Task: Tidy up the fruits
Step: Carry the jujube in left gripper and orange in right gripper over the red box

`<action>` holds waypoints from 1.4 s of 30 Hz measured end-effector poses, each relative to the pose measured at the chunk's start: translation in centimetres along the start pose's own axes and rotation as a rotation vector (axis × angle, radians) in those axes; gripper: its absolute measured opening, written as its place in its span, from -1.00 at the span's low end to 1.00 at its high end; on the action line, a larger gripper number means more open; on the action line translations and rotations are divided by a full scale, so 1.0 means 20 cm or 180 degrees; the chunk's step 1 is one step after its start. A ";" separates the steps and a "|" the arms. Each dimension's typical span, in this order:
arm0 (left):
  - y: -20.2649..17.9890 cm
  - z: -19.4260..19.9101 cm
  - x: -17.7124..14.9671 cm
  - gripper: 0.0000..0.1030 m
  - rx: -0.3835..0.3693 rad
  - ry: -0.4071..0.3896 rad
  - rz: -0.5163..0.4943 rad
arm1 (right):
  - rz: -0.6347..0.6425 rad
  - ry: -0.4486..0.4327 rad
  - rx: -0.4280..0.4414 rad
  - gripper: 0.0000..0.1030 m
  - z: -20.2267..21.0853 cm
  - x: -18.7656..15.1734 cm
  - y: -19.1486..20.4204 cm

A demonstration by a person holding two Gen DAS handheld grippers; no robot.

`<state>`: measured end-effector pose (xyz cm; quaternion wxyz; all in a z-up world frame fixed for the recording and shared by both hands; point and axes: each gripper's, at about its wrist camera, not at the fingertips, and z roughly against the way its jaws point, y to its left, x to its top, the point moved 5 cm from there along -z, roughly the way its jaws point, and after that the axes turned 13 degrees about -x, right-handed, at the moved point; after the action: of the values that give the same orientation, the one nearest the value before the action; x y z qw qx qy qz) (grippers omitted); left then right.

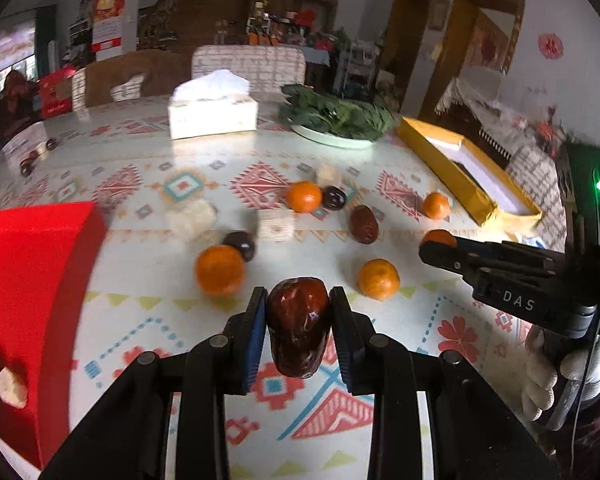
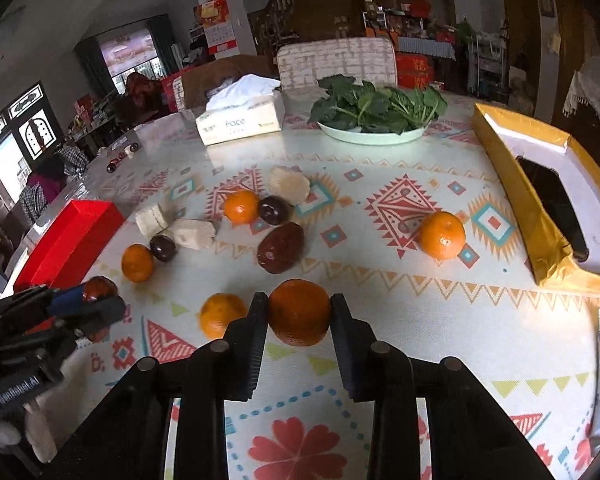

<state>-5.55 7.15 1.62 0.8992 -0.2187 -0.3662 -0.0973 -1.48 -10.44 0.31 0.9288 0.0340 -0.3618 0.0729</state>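
Note:
My left gripper [image 1: 299, 308] is shut on a large dark red date [image 1: 298, 326], held above the table; it also shows in the right wrist view [image 2: 86, 300]. My right gripper [image 2: 299, 314] is shut on an orange tangerine [image 2: 299, 312]; it appears at the right in the left wrist view [image 1: 440, 250]. Loose on the patterned table are tangerines [image 1: 220, 270] [image 1: 379, 279] [image 2: 442, 235], another red date [image 2: 281, 247], dark round fruits [image 2: 275, 209] and pale cake pieces [image 2: 289, 185]. A red box [image 1: 32, 264] stands at the left, a gold box [image 2: 532, 200] at the right.
A tissue box [image 2: 240, 120] and a plate of green leaves [image 2: 374, 118] stand at the back of the table. Chairs [image 2: 336, 62] stand behind the far edge. Small dark fruits [image 2: 114, 164] lie at the far left edge.

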 end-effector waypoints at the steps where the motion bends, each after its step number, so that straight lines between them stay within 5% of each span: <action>1: 0.01 0.03 -0.01 -0.41 0.0002 -0.0026 0.0020 | 0.0015 -0.0008 -0.0012 -0.34 0.01 0.00 0.01; 20: 0.11 0.35 -0.11 -0.41 0.0042 -0.0348 0.0268 | 0.0285 -0.0132 0.0015 -0.34 0.24 -0.08 0.30; 33: 0.24 0.59 -0.16 -0.41 0.0335 -0.0567 0.0385 | 0.0524 -0.0266 0.0129 -0.34 0.37 -0.11 0.54; 42: 0.49 0.73 -0.17 -0.41 0.0671 -0.0715 0.0568 | 0.0797 -0.0282 0.0299 -0.34 0.37 -0.07 0.84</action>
<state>-13.77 22.72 5.38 0.8756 -0.1643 -0.4518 0.0469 -10.12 5.08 5.00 0.8930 0.0353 -0.3999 0.2035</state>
